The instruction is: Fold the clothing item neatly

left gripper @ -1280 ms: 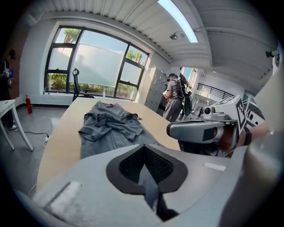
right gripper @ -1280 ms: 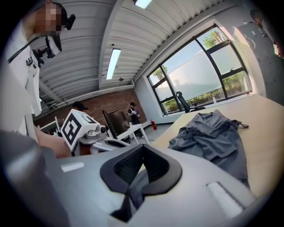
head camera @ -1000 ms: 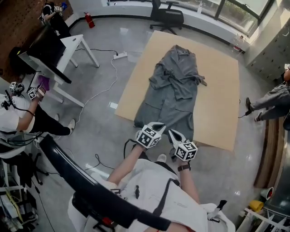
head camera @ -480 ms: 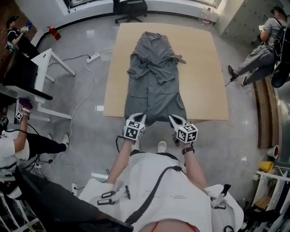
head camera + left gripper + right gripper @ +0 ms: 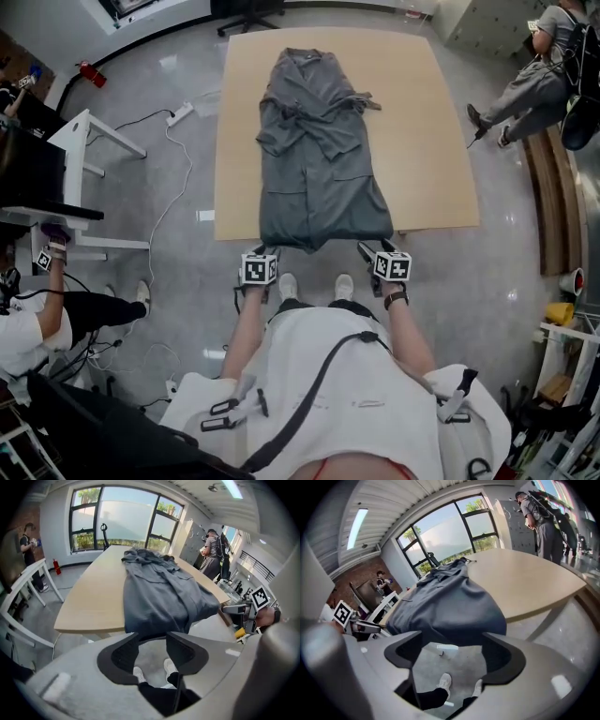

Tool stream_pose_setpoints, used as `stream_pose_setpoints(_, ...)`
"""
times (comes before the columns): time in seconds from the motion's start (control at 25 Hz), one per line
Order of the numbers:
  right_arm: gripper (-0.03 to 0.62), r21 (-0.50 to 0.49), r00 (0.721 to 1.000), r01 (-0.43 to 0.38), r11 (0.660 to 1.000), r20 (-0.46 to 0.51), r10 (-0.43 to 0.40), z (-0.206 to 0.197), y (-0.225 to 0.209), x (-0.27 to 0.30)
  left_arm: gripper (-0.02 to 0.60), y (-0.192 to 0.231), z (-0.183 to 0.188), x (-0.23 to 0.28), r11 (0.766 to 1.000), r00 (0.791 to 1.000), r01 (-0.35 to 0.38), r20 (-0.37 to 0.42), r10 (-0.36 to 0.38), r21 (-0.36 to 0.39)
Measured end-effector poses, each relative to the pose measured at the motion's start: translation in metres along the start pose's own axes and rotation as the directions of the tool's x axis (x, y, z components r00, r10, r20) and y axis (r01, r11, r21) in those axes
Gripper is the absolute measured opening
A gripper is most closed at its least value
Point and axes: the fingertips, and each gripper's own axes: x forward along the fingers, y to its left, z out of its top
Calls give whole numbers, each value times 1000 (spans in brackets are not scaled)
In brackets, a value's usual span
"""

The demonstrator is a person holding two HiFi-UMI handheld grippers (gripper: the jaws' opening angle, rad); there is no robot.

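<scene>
A grey robe (image 5: 319, 150) lies lengthwise on a wooden table (image 5: 427, 122), its hem hanging over the near edge. My left gripper (image 5: 266, 253) hangs just short of the hem's left corner, and my right gripper (image 5: 367, 251) just short of the right corner. Both have just been opening and stand open with nothing between the jaws. In the left gripper view the robe (image 5: 159, 592) drapes right beyond the open left gripper (image 5: 152, 646). In the right gripper view the hem (image 5: 445, 604) hangs just past the open right gripper (image 5: 452, 653); neither gripper touches the cloth.
My shoes (image 5: 314, 286) stand on the grey floor right below the table edge. A white desk (image 5: 89, 141) and a power strip with cable (image 5: 183, 112) lie to the left. A person (image 5: 539, 80) stands at the far right; a wooden bench (image 5: 548, 206) runs along the right.
Both grippers have dropped from chest height toward the table's near edge and spread apart to the hem's two corners. Their jaws have gone from shut to open.
</scene>
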Motion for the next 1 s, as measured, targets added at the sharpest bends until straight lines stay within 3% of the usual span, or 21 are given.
stream_pose_setpoints(0.08, 517, 35, 998, 44, 998, -34, -43, -15, -16, 5, 229, 8, -20, 15, 999, 997, 34, -65, -37, -38)
stream_pose_setpoints(0.12, 531, 50, 998, 47, 998, -45, -45, -19, -22, 9, 247, 11, -26, 21, 998, 994, 46, -92, -51, -53)
stream_pose_setpoints(0.24, 537, 69, 997, 23, 997, -72, -18, -20, -34, 22, 267, 20, -32, 36, 994, 992, 64, -102, -73, -94)
stream_pose_setpoints(0.4, 534, 39, 997, -37, 999, -65, 39, -10, -31, 42, 268, 21, -5, 44, 992, 998, 58, 25, -56, -113)
stream_pose_setpoints(0.56, 493, 42, 994, -76, 996, -70, 78, -4, -13, 56, 264, 17, -2, 51, 976, 996, 61, 70, -48, -207)
stream_pose_setpoints(0.68, 382, 55, 988, -114, 992, -99, 119, -7, 8, 64, 240, 11, -2, 51, 975, 997, 63, 61, -51, -212)
stream_pose_setpoints(0.76, 316, 76, 981, -147, 986, -117, 155, -12, 23, 69, 167, 4, -2, 51, 982, 998, 54, 35, -49, -182)
stream_pose_setpoints(0.8, 284, 87, 978, -156, 984, -126, 167, -14, 30, 70, 97, 1, -2, 51, 985, 999, 51, 24, -48, -167)
stream_pose_setpoints(0.88, 222, 102, 972, -176, 979, -139, 189, -17, 45, 71, 52, -9, 1, 51, 987, 998, 63, 16, -61, -148)
stream_pose_setpoints(1.0, 42, 85, 967, -208, 975, -131, 218, -17, 62, 69, 40, -30, 7, 49, 981, 991, 129, 36, -125, -147)
